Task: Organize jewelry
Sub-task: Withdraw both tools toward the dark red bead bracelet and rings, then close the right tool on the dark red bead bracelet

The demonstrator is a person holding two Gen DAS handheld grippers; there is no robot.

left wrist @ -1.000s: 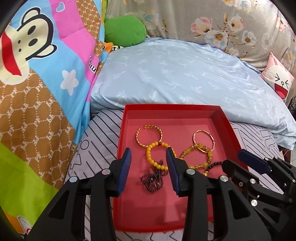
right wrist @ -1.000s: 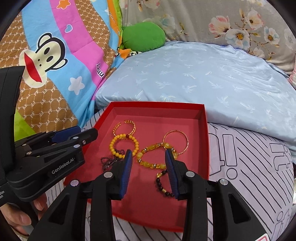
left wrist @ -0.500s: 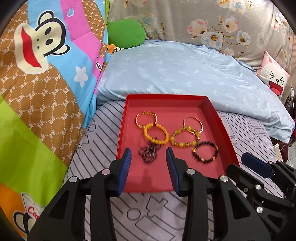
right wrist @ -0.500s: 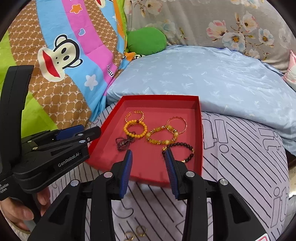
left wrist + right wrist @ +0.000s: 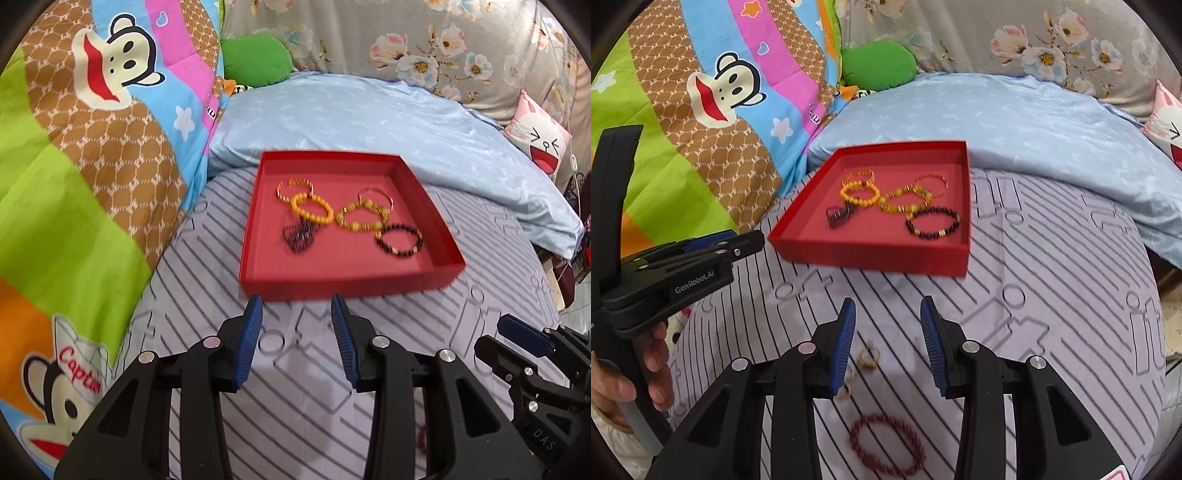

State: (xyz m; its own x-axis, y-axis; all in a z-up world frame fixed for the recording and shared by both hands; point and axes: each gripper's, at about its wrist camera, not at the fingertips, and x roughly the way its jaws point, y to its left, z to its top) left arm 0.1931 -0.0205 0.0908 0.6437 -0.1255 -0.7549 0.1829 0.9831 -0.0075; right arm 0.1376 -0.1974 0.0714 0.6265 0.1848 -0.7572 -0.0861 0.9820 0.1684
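A shallow red tray (image 5: 347, 284) lies on the striped bed sheet. It holds a yellow bead bracelet (image 5: 310, 210), a black chain (image 5: 297, 234), an amber bracelet (image 5: 360, 218), a dark bead bracelet (image 5: 399, 240) and two thin gold bangles. My left gripper (image 5: 296, 306) stands open over bare sheet just in front of the tray. My right gripper (image 5: 888, 306) is also open, further back from the tray (image 5: 871, 254). Between and below its fingers lie small gold rings (image 5: 868, 360) and a red bead bracelet (image 5: 886, 448) on the sheet.
A pale blue quilt (image 5: 369, 122) bulges behind the tray. A cartoon monkey blanket (image 5: 92, 147) rises on the left, with a green cushion (image 5: 258, 59) and a floral cushion at the back. A hand (image 5: 624, 380) holds the left gripper (image 5: 746, 242). The bed edge drops away on the right.
Both grippers have drawn back from over the tray to the sheet in front of it. The tray now looks smaller and farther. The gold rings and the red bracelet have come into the right wrist view.
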